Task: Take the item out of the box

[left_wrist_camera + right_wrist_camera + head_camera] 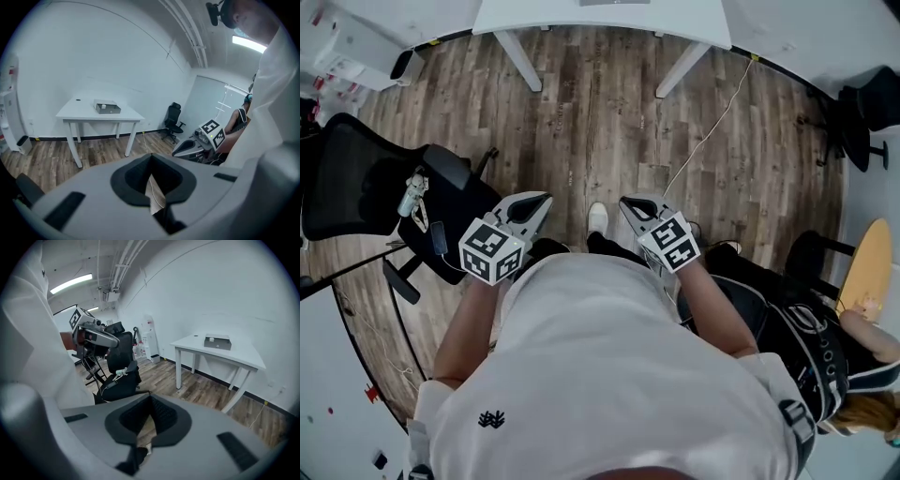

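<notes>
A flat grey box (107, 107) (217, 341) lies on a white table (84, 111) (243, 355) by the far wall, across the room from me; what is inside it I cannot see. In the head view only the table's near edge (600, 23) shows. Both grippers are held close in front of the person's chest, above the wooden floor. The left gripper (540, 200) (151, 160) has its jaws together with nothing between them. The right gripper (630, 202) (151, 401) is shut and empty as well. Each shows in the other's view: right gripper (187, 149), left gripper (101, 337).
A black office chair (384, 197) (119, 373) with small items on its seat stands to the left. A white cable (712, 122) runs over the floor toward the table. A seated person (825, 347) is at the right. Another chair (174, 119) stands by the far wall.
</notes>
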The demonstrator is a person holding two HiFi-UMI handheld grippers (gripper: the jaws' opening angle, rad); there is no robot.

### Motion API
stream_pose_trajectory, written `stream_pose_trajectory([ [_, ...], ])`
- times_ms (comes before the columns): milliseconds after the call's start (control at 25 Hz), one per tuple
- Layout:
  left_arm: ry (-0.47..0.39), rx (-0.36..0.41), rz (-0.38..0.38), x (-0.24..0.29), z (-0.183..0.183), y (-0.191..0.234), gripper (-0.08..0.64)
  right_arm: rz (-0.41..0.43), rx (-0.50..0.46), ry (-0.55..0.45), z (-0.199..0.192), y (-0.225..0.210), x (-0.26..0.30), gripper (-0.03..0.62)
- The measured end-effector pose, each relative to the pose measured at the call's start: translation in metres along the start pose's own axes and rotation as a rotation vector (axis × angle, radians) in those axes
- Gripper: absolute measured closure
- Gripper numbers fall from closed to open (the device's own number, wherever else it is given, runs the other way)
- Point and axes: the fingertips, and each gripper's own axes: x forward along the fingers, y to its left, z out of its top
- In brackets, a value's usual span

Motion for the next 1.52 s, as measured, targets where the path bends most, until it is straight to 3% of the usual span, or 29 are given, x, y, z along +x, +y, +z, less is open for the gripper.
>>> stream_pose_trajectory([
  [480,0.001,0.006,-0.044,0.049,0.026,0.041,0.554,-0.012,0.051,0.002,0.014,-0.051,0.035,0.58],
  [760,-0.011,0.023,-0.139,0.068,0.061,0.093,0.554,-0.119,0.079,0.012,0.063,-0.094,0.055,0.5],
  [1080,-0.028,0.066,-0.212,0.071,0.103,0.155,0.554,-0.196,0.095,0.037,0.12,-0.139,0.096,0.479],
  [1520,-0.036,0.01,-0.186,0.059,0.107,0.236,0.554,-0.282,0.088,0.045,0.181,-0.206,0.134,0.439],
])
